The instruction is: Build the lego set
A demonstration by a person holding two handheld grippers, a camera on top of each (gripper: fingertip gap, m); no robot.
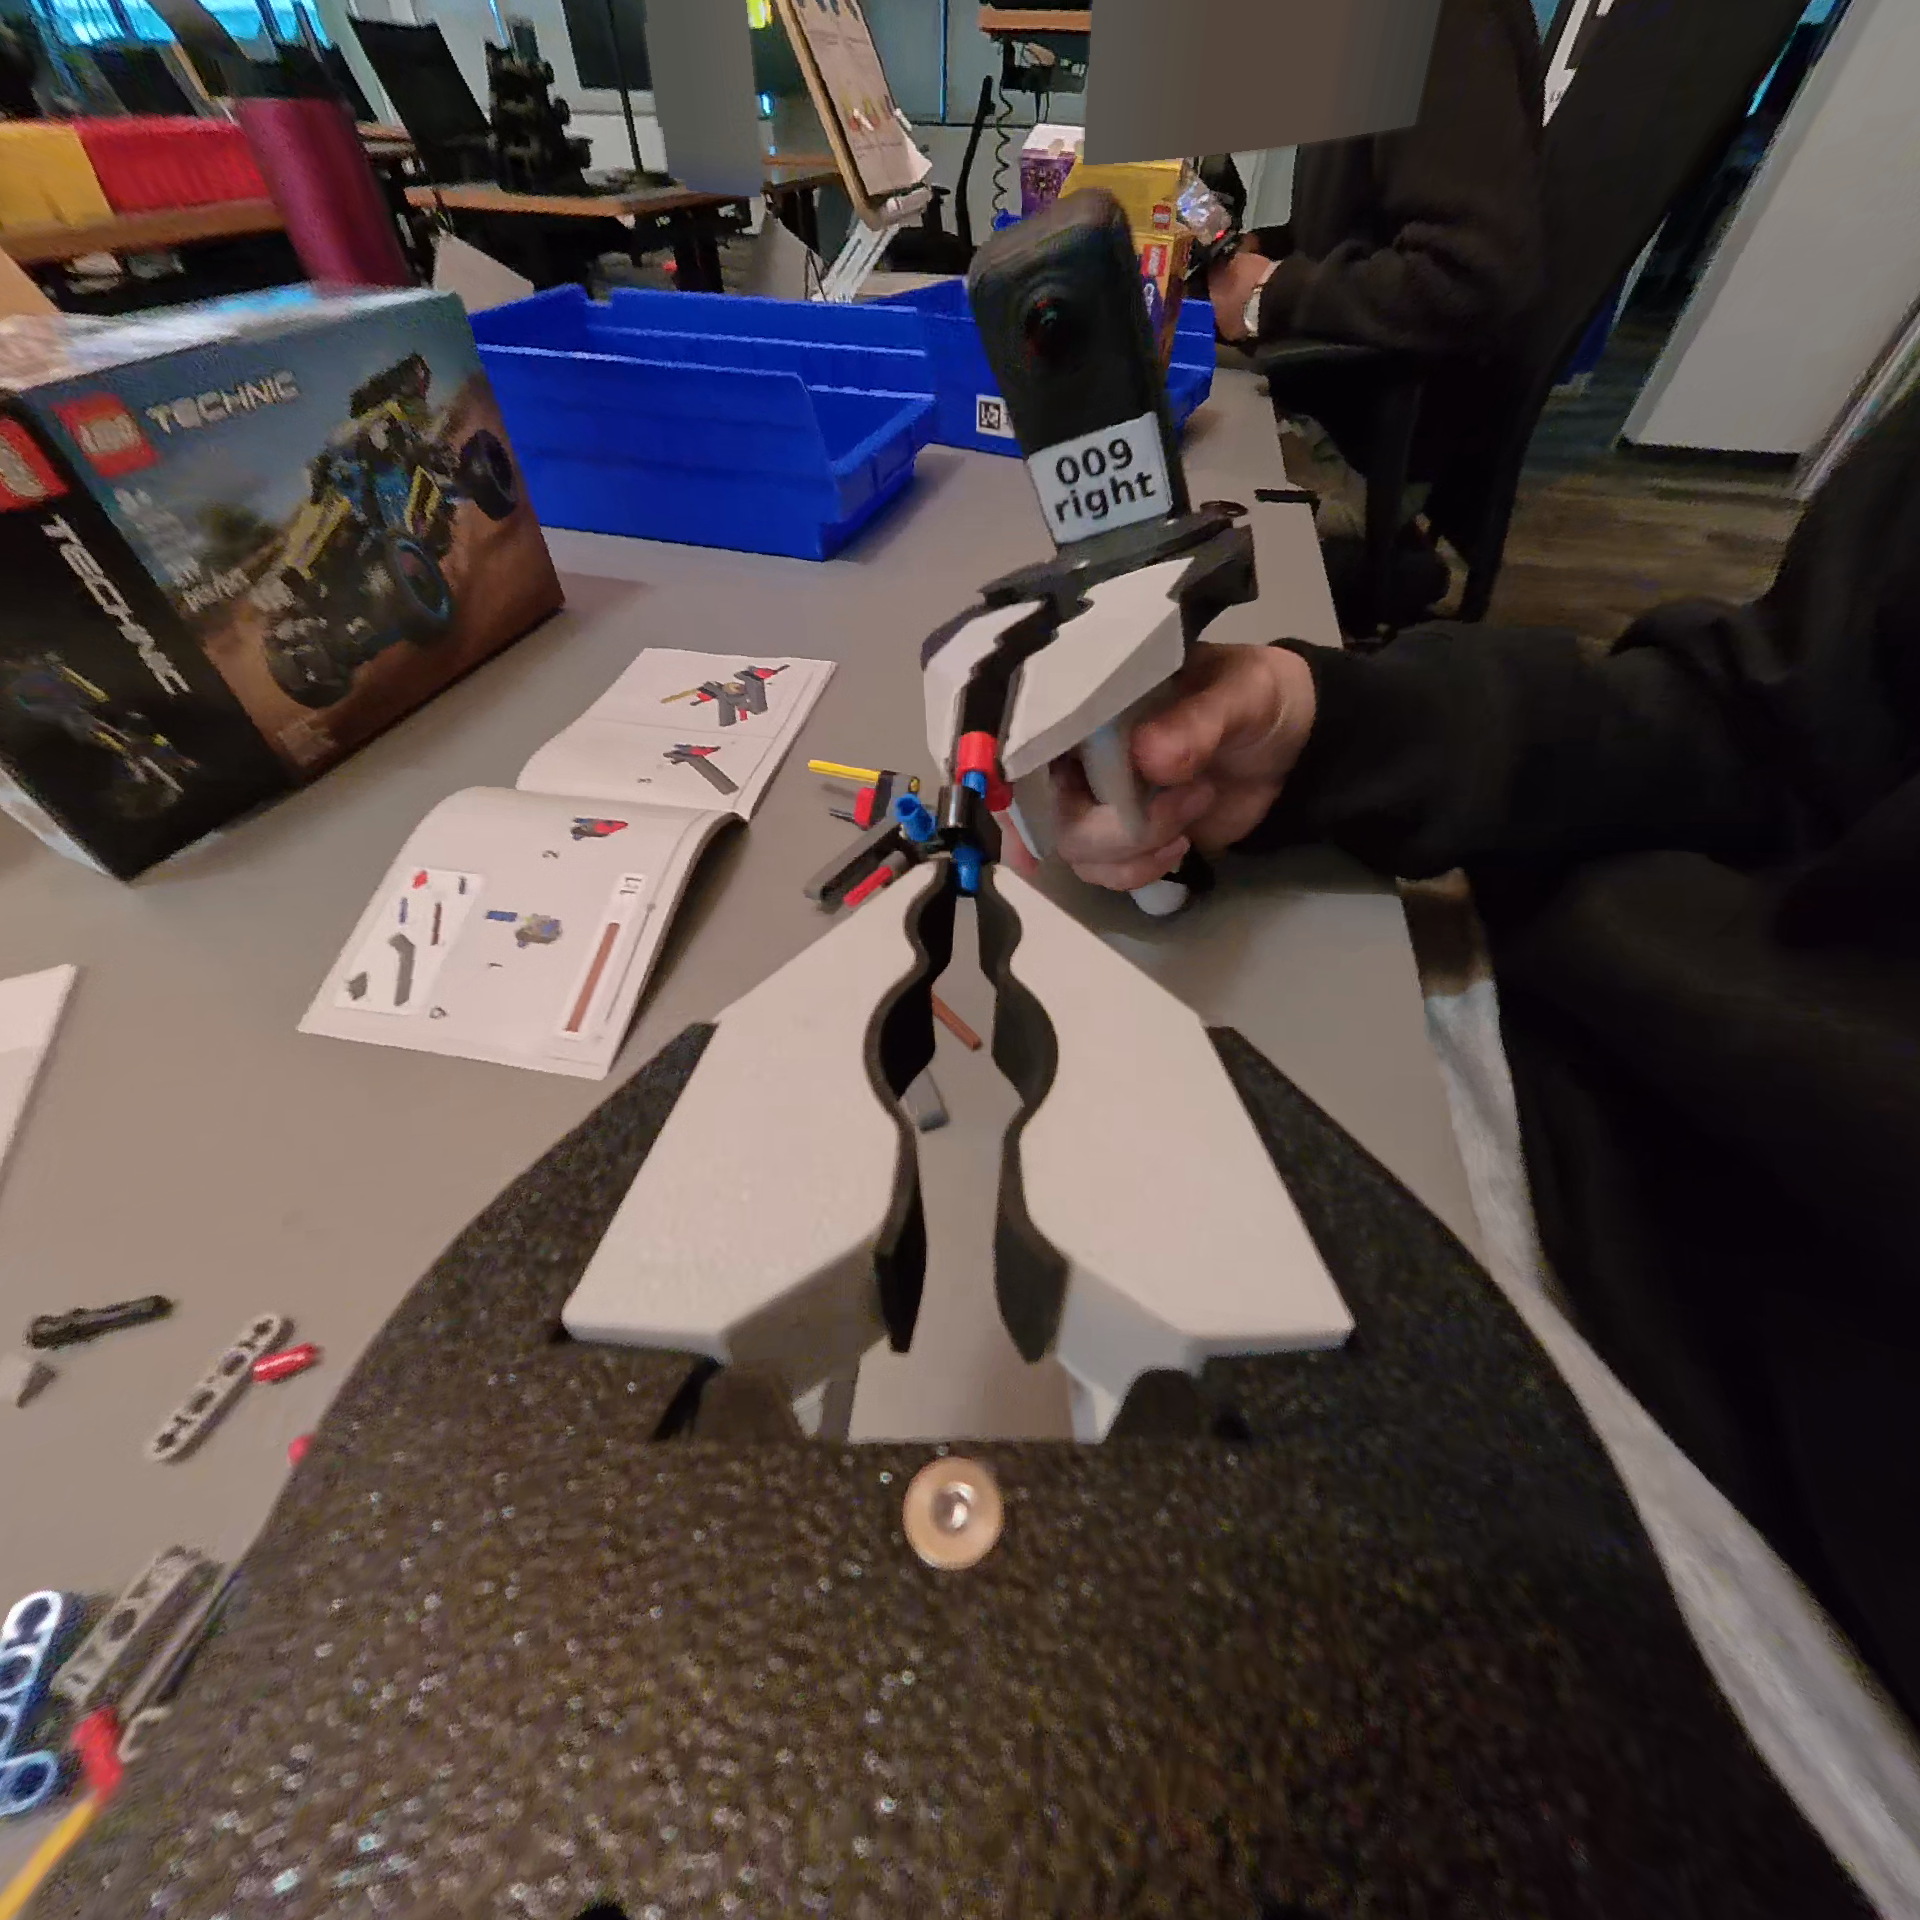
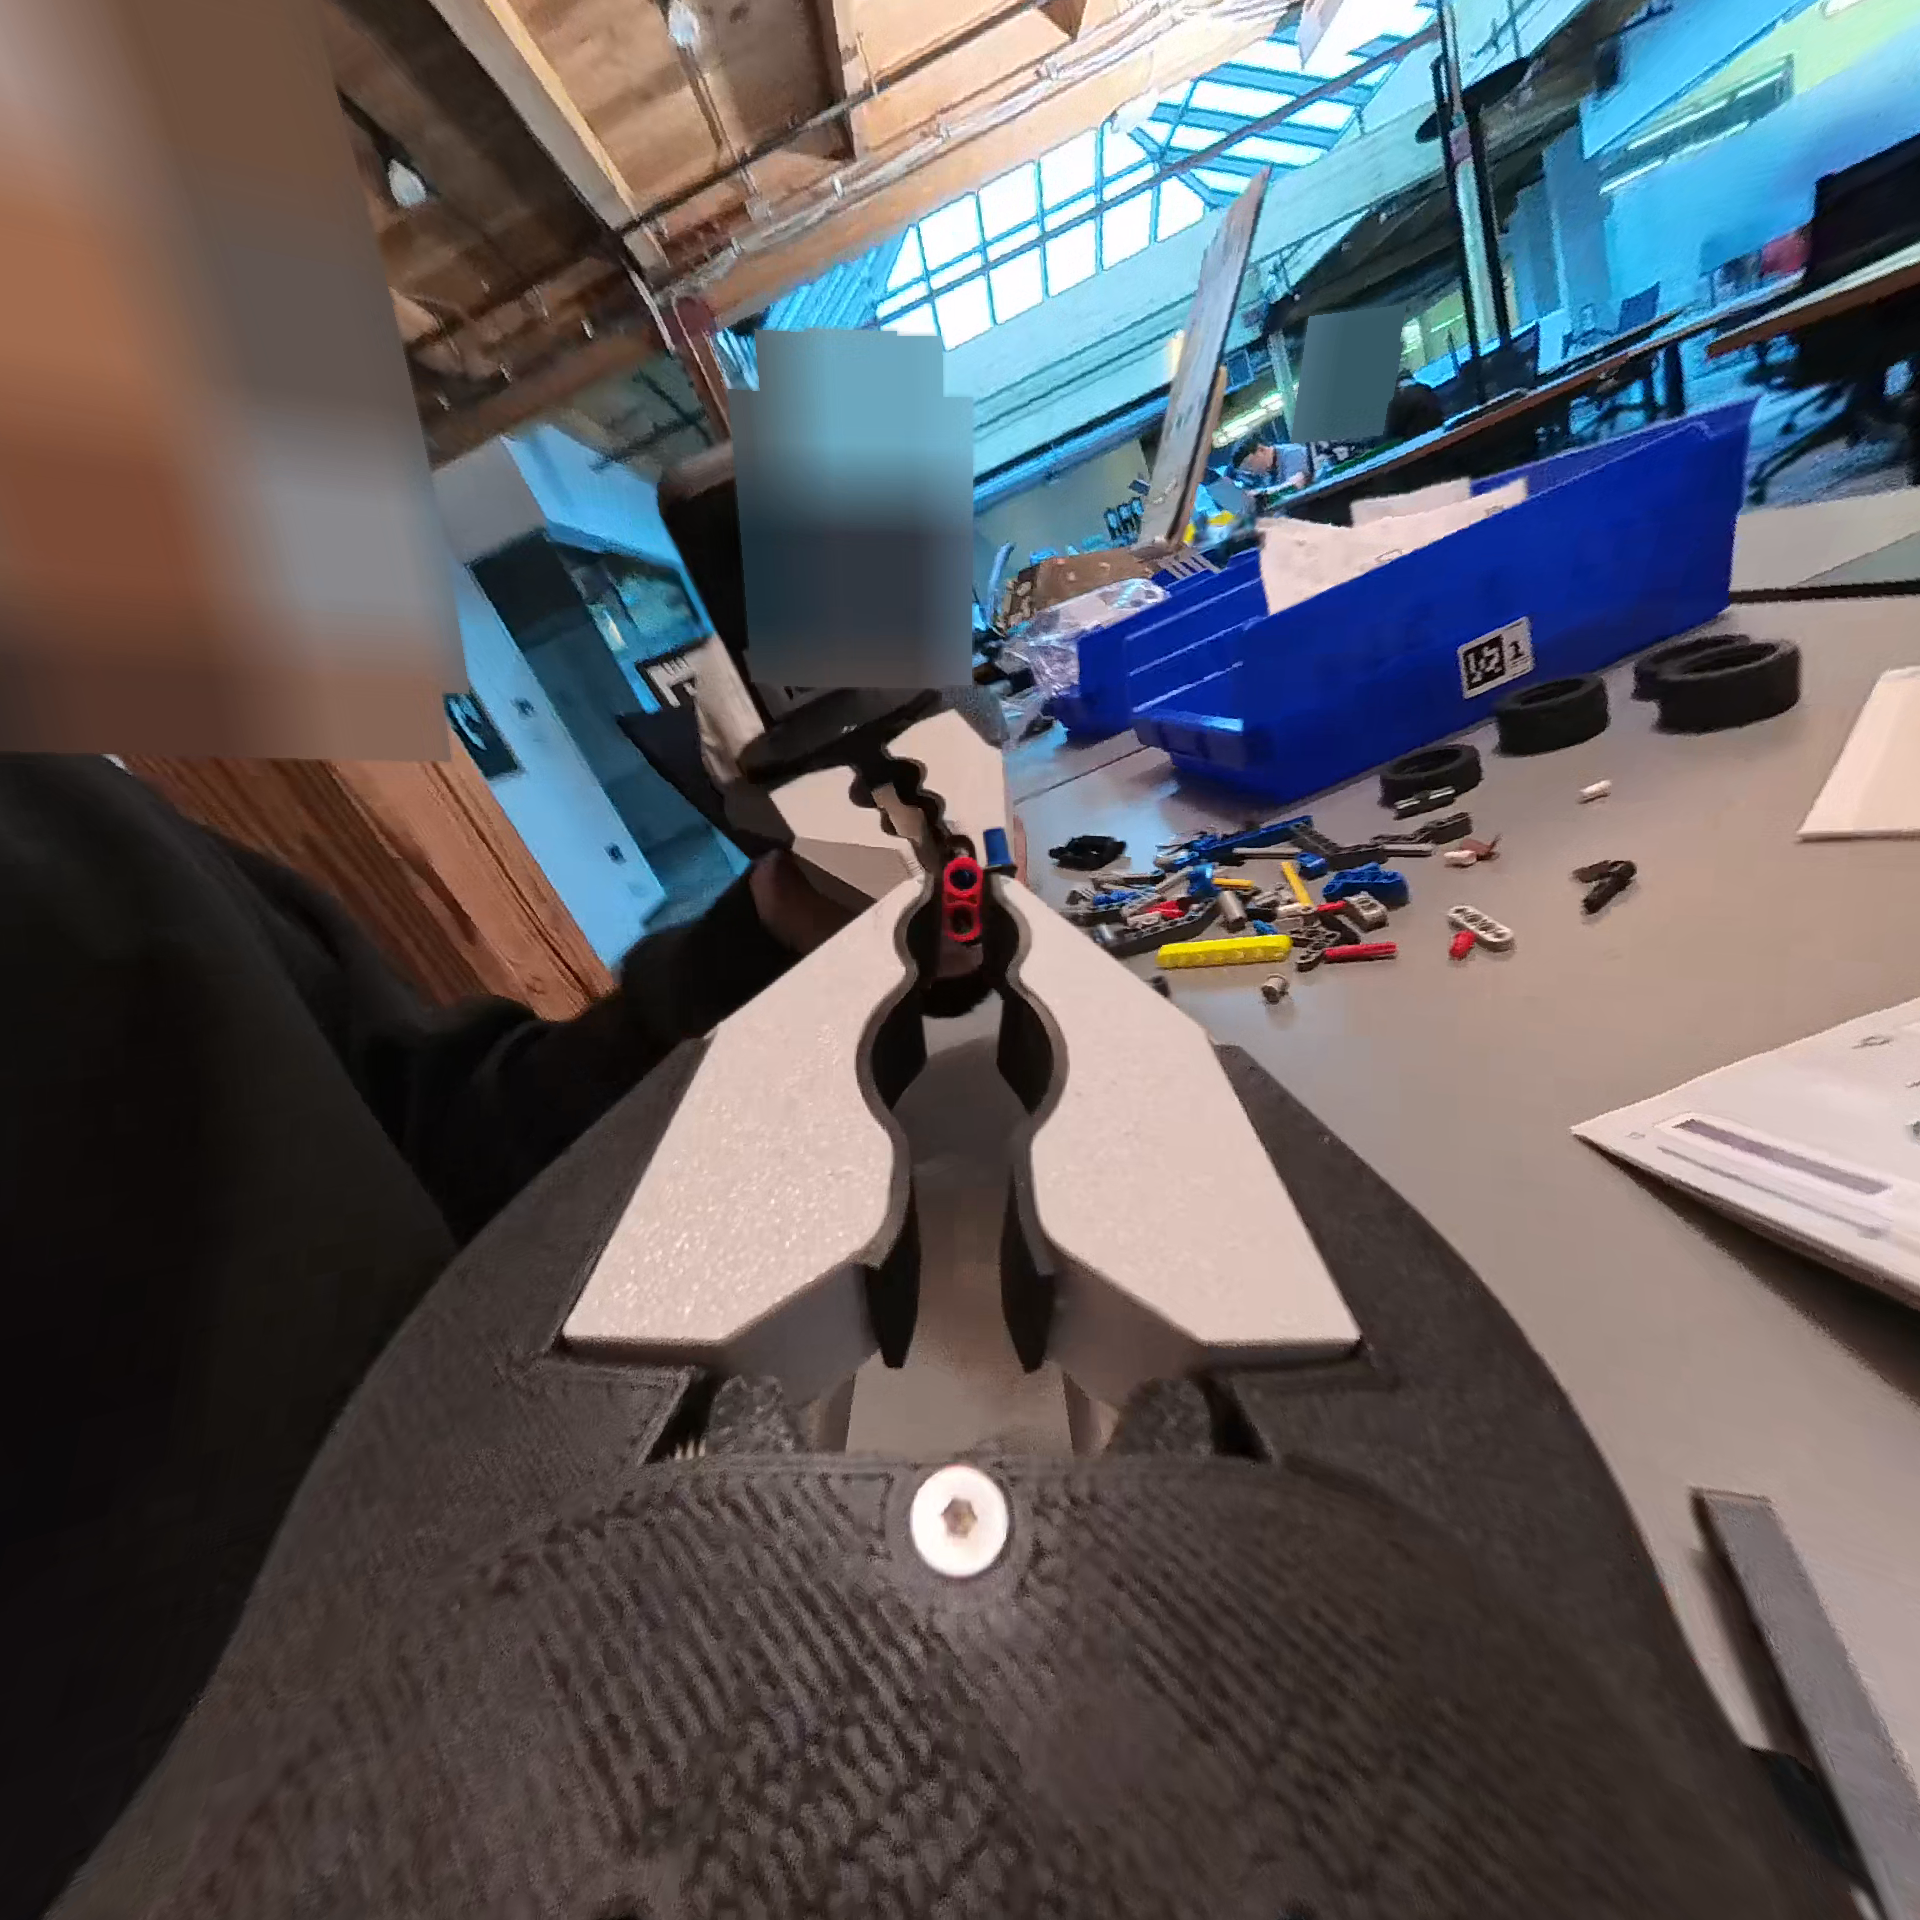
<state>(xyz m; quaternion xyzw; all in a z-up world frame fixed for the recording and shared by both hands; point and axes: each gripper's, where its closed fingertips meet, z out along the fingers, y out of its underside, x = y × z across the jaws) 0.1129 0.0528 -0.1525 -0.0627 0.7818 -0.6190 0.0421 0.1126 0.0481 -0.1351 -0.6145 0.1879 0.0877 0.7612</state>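
A small sub-assembly point(image 1: 961, 816) of a black part, blue pins and a red connector hangs in the air between my two grippers. My left gripper point(image 1: 961, 885) is shut on its lower end, on a blue pin. My right gripper point(image 1: 974, 771) comes down from above and is shut on the red connector point(image 1: 978, 751). In the right wrist view my right gripper point(image 2: 961, 891) pinches the red connector point(image 2: 962, 900), with a blue pin in its top hole. The left gripper point(image 2: 935, 831) faces it tip to tip. A hand point(image 1: 1174, 769) holds the right gripper's handle.
An open instruction booklet point(image 1: 582, 862) and the set's box point(image 1: 260, 551) lie left on the grey table point(image 1: 260, 1122). Blue bins point(image 1: 707, 436) stand behind. Loose parts point(image 1: 868, 831) lie under the grippers. A pile of pieces point(image 2: 1247, 904) and black tyres point(image 2: 1548, 717) lie farther off. The grippers are tip to tip, or close to it.
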